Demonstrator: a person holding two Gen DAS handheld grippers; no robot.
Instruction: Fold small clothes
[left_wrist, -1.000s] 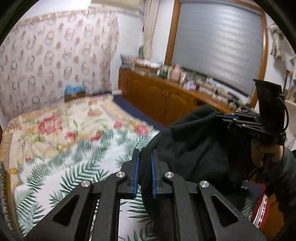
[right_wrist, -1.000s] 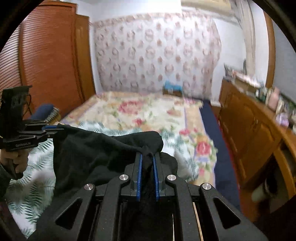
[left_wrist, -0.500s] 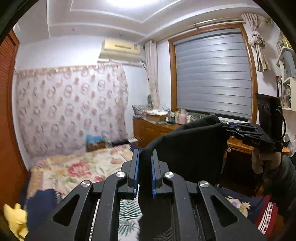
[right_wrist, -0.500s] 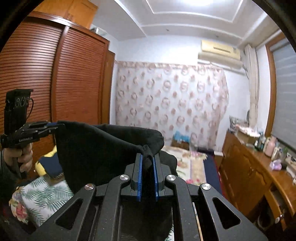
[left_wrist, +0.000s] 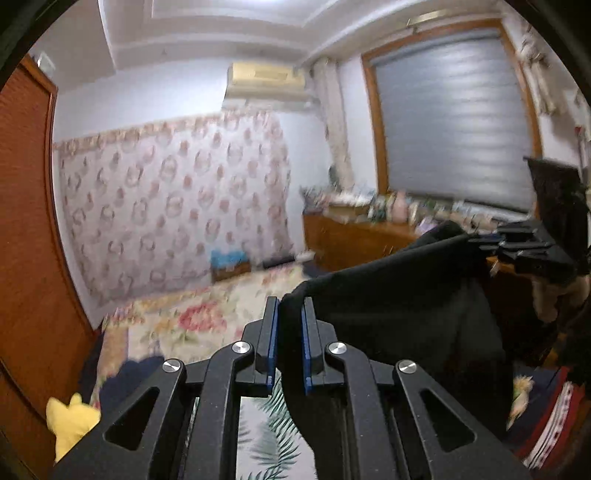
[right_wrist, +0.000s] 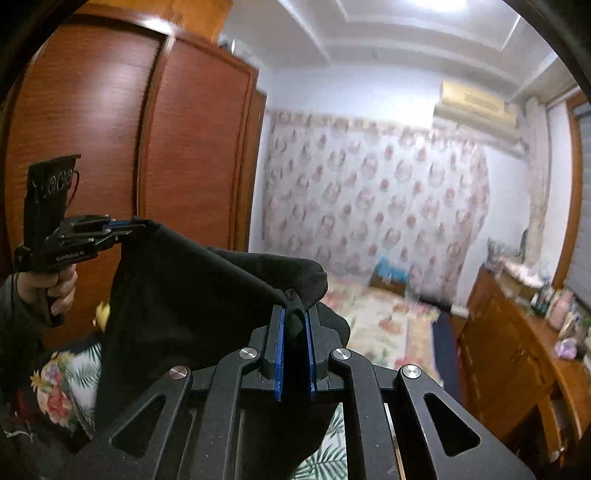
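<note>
Both tongs had tilted a little downward since half a second before, so more of the bed showed under the black garment. The left tongs were clenched on one top corner and the right tongs on the other. The garment hung stretched between them, in the air above the bed.

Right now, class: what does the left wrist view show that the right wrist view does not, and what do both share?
Only the left wrist view shows the window blind and the right gripper side-on. Only the right wrist view shows the wooden wardrobe and the hand holding the left gripper. Both show the black garment stretched between the two shut grippers, the air conditioner and the floral bedspread.
</note>
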